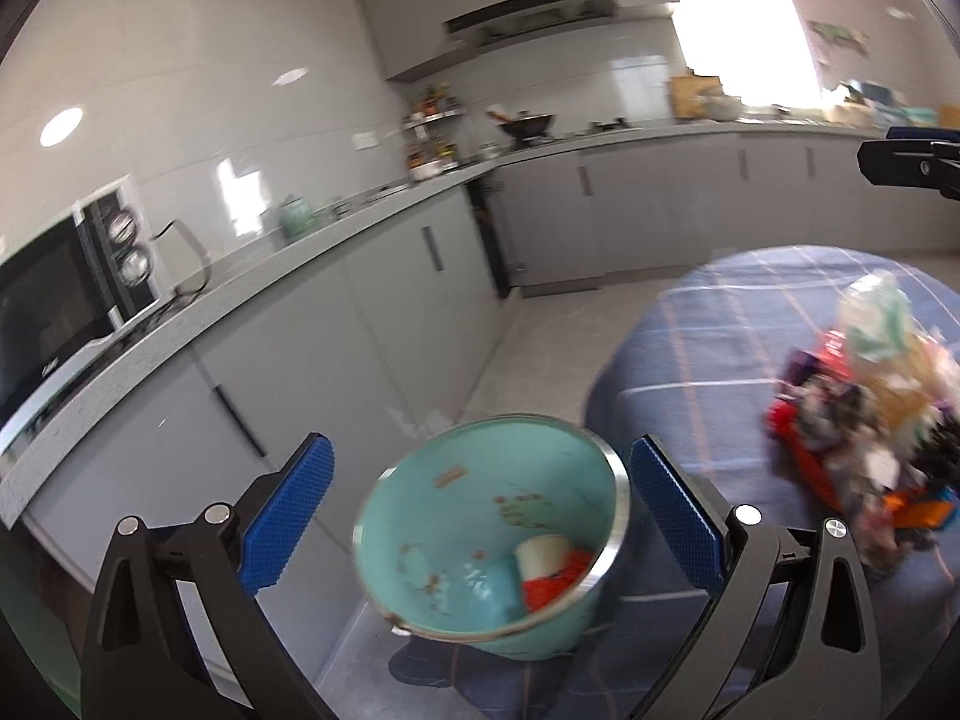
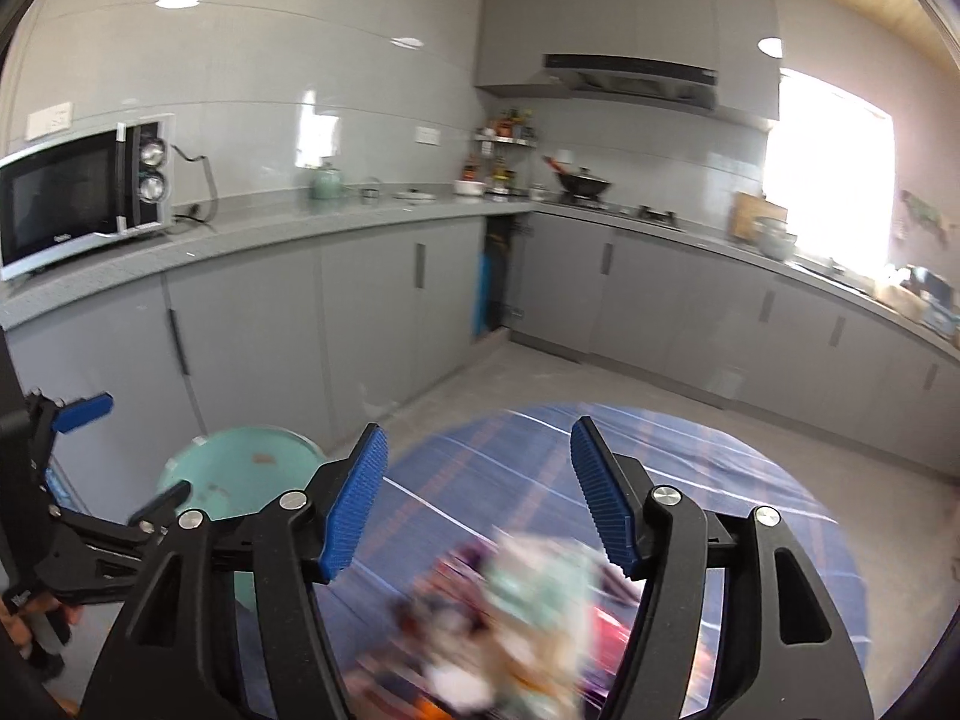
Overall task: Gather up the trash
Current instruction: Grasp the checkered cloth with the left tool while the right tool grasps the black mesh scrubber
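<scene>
Left wrist: bin [image 1: 480,540] between spread fingers [image 1: 288,516].

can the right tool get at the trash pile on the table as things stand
Probably yes. The right tool is open and hovers just above the trash pile on the blue checked tablecloth, with nothing between them; the teal bin stands off to the side.

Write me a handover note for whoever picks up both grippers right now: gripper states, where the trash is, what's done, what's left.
Left gripper: open, empty, aimed at the teal bin beside the table.
Right gripper: open, empty, above the trash pile on the blue plaid table.
Done: a white cup and red scrap already lie in the bin.
Left: most of the pile still needs moving into the bin.
</scene>
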{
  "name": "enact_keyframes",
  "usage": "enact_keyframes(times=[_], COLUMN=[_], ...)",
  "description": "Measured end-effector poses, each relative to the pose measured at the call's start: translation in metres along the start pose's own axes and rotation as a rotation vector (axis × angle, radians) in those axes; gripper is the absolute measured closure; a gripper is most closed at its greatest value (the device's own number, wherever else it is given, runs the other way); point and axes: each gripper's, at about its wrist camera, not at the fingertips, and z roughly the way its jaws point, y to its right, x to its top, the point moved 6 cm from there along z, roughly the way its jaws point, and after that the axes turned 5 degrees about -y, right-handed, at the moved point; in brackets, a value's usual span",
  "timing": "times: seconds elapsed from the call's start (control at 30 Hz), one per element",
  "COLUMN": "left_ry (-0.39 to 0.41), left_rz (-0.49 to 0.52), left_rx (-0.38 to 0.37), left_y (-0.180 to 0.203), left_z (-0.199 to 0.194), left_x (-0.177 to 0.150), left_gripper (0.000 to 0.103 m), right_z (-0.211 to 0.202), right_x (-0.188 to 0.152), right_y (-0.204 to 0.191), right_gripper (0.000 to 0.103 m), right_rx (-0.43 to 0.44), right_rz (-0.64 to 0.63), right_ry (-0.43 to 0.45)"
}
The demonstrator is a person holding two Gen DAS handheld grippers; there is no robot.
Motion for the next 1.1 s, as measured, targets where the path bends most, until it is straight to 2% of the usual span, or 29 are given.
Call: enact_keyframes(times=[0.33,0.53,0.73,0.83,0.97,1.0,1.1], left_ry=[-0.002,-0.018,-0.043,-0.044,-0.091,-0.102,-0.158], left_rz=[0.112,0.152,0.172,0.19,0.196,0.204,0.205], left_rx=[-0.085,-0.112,-0.146,-0.154,-0.19,-0.198,-0.255], left_y=[0.073,0.108,0.139,0.151,0.165,0.168,0.176], left_z=[-0.015,-0.014,-0.01,-0.008,0.006,0.011,0.023], left_x=[-0.009,-0.016,-0.022,-0.022,-0.028,-0.031,-0.042], left_gripper=[0.006,0.006,0.006,0.006,0.006,0.008,0.038], right_z=[-0.032,-0.037,-0.039,-0.043,-0.045,-0.045,-0.042], right_x=[-0.106,-0.159,-0.188,-0.189,-0.187,-0.188,-0.186], right_y=[0.069,0.079,0.077,0.078,0.078,0.079,0.077], right_gripper=[0.036,0.036,0.036,0.034,0.032,0.032,0.032], right_rx=[-0.125,-0.149,-0.138,-0.145,-0.13,-0.131,-0.122], right_rz=[0.089,0.108,0.116,0.116,0.124,0.121,0.116], right_ry=[-0.101,-0.164,-0.18,-0.158,-0.139,-0.136,-0.133])
